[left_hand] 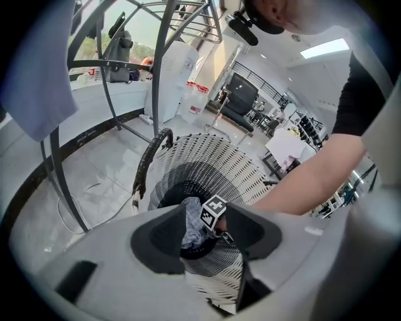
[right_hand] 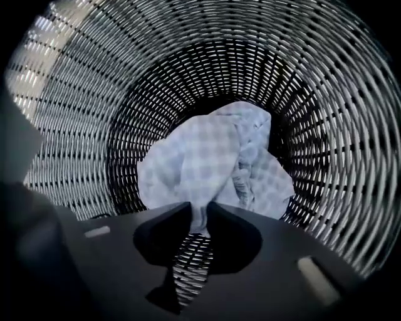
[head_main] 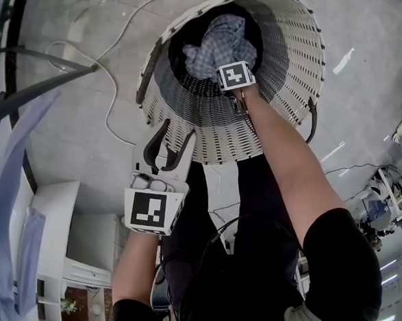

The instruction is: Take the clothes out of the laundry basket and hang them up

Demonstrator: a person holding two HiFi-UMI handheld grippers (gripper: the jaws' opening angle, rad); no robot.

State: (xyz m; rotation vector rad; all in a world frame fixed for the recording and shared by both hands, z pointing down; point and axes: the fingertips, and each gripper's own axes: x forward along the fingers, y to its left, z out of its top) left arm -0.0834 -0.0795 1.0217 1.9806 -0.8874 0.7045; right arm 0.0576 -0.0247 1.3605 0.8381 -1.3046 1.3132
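Right arm [head_main: 283, 150] is stretched out, reaching down and forward. On the right gripper [right_hand: 199, 210] I read the jaws as pinched on a fold of checked cloth [right_hand: 207, 163]. Left forearm [head_main: 136, 264] is drawn back near the torso. Left gripper [head_main: 169, 150] points forward, jaws apart with nothing between them, well behind the right one.

No readable text, label, brand or number shows in any view.
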